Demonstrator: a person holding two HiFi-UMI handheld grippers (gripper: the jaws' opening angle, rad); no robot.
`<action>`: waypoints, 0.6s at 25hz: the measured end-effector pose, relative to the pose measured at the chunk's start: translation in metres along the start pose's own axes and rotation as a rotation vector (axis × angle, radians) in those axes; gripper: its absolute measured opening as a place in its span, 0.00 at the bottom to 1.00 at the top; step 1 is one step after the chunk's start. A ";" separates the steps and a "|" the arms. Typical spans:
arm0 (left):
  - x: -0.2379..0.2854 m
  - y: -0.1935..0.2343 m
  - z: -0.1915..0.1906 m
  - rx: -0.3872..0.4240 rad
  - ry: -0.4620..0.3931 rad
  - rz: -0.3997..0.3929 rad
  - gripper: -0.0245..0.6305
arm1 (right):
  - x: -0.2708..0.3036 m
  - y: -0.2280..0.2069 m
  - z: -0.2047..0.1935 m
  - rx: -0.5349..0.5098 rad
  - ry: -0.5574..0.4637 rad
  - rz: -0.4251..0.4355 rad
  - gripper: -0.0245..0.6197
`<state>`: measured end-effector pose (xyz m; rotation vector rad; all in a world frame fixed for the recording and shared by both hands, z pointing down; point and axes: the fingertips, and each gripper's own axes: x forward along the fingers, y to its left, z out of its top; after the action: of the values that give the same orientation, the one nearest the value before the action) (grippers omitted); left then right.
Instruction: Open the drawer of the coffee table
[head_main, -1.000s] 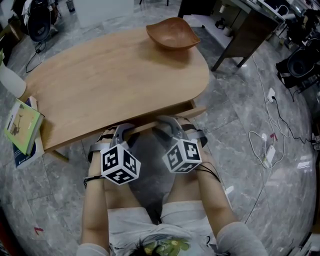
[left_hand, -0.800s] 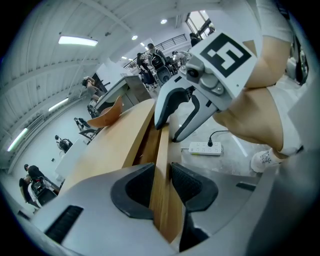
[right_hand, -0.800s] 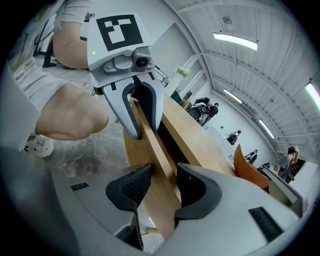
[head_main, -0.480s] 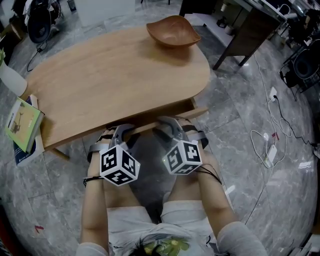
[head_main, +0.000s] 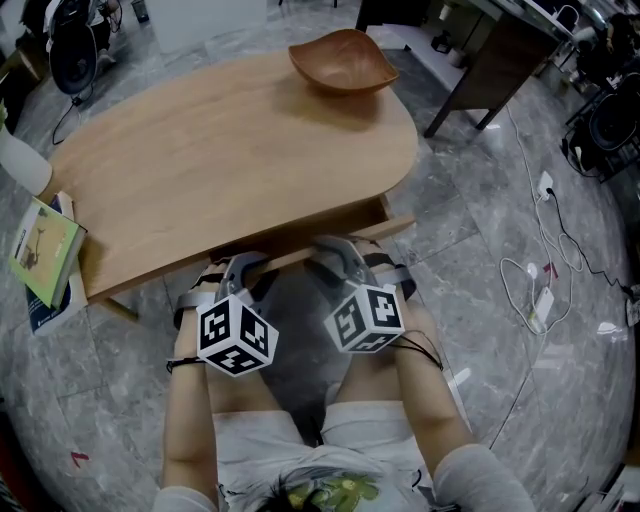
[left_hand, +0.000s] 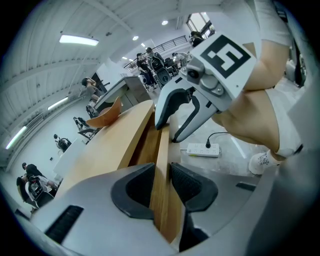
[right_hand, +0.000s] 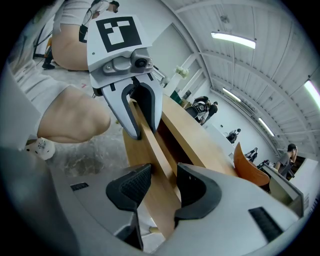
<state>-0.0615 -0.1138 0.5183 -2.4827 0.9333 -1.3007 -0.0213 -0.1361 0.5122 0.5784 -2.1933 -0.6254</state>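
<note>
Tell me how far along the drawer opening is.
Done: left gripper and right gripper each have fingers closed on the drawer front. In hand: drawer is only slightly out, a dark gap behind its front. Remaining: pull it out the rest of the way.

Drawer (head_main: 396, 226): light wood, thin flat front. It is sitting just under the tabletop's (head_main: 230, 150) near edge, projecting slightly, dark gap showing behind the front.
</note>
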 end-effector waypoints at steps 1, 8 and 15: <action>0.000 0.000 0.000 0.000 -0.001 0.000 0.21 | 0.000 0.000 0.000 0.001 0.000 -0.001 0.29; -0.002 -0.002 -0.001 -0.003 -0.004 -0.002 0.21 | 0.000 0.002 0.001 -0.003 0.016 -0.004 0.29; -0.003 -0.005 0.000 -0.006 -0.015 -0.009 0.21 | -0.003 0.004 0.000 0.000 0.019 -0.006 0.29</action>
<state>-0.0607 -0.1079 0.5183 -2.5004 0.9257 -1.2826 -0.0206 -0.1307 0.5128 0.5889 -2.1744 -0.6202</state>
